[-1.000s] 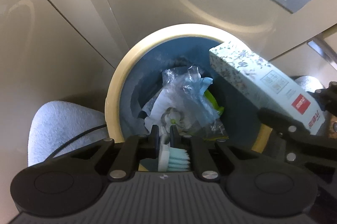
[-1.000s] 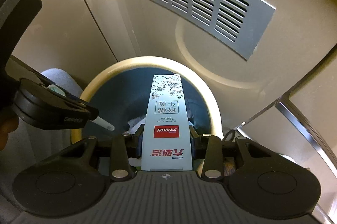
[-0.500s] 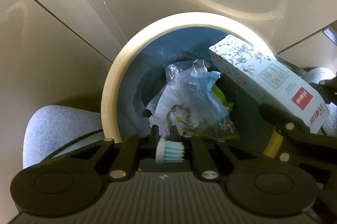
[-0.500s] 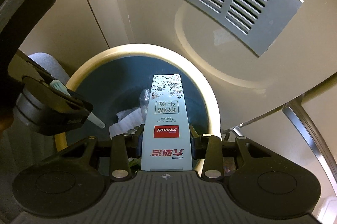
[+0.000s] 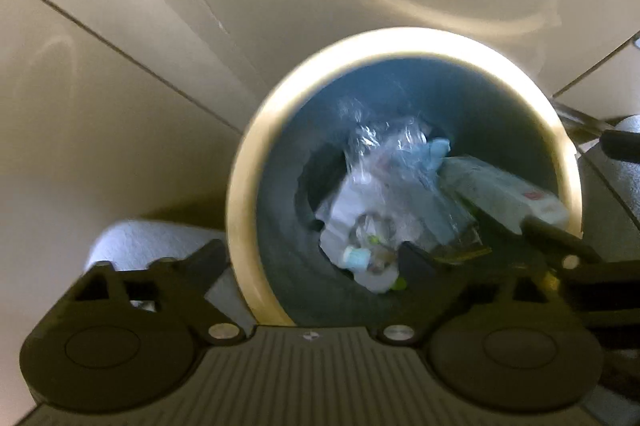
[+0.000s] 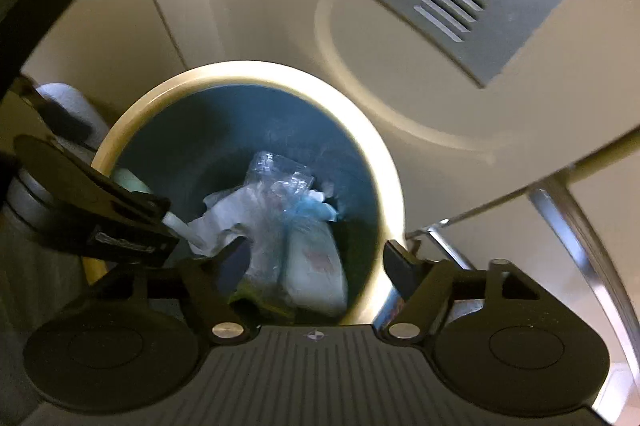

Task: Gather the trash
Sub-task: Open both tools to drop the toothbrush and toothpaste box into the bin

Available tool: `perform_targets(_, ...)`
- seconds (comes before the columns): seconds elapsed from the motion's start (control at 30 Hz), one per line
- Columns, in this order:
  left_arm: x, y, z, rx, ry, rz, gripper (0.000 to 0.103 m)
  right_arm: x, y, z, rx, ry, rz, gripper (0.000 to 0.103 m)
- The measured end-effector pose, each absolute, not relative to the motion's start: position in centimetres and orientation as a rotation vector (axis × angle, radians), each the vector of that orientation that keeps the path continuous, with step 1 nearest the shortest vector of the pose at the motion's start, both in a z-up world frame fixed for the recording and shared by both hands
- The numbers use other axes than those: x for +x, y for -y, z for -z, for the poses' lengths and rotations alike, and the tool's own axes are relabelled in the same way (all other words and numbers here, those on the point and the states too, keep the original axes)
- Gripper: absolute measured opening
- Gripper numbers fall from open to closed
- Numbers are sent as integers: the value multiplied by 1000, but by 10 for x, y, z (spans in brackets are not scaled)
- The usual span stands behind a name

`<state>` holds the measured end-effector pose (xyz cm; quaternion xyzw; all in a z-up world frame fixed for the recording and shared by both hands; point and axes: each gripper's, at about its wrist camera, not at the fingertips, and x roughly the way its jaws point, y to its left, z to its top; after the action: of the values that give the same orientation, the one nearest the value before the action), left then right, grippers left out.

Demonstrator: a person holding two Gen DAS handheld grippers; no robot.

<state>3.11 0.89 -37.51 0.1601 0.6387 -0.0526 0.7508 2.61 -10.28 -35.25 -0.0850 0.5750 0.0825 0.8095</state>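
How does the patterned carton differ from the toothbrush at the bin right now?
The carton is a long, flat-sided white box with a red label. The toothbrush shows only a small pale blue bristle head.

The carton slants along the right side of the bin, one end near the rim. The toothbrush shows against the trash pile, nearer the camera.

Both are blurred and within the bin's mouth, and the left gripper and right gripper are open.

Both grippers now gape wide: the left gripper (image 5: pixel 312 258) has let the toothbrush (image 5: pixel 356 257) fall, and the box (image 6: pixel 316 270) apparently lies in the bin (image 6: pixel 384 162) below the right gripper (image 6: pixel 316 258).
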Motion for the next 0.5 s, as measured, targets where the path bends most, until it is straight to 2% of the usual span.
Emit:
perform_targets(0.1,31,-17,368,286,-1442,140,100,23,107,342,-176,-1204,-174,89)
perform_targets(0.13,29,-19,364,278,-1441,136,103,22,107,337,-183,-1192,-175,89)
perform_targets(0.5,-4,-20,305,246,-1356,178,103,-15,113,276,-187,-1009,-186,95)
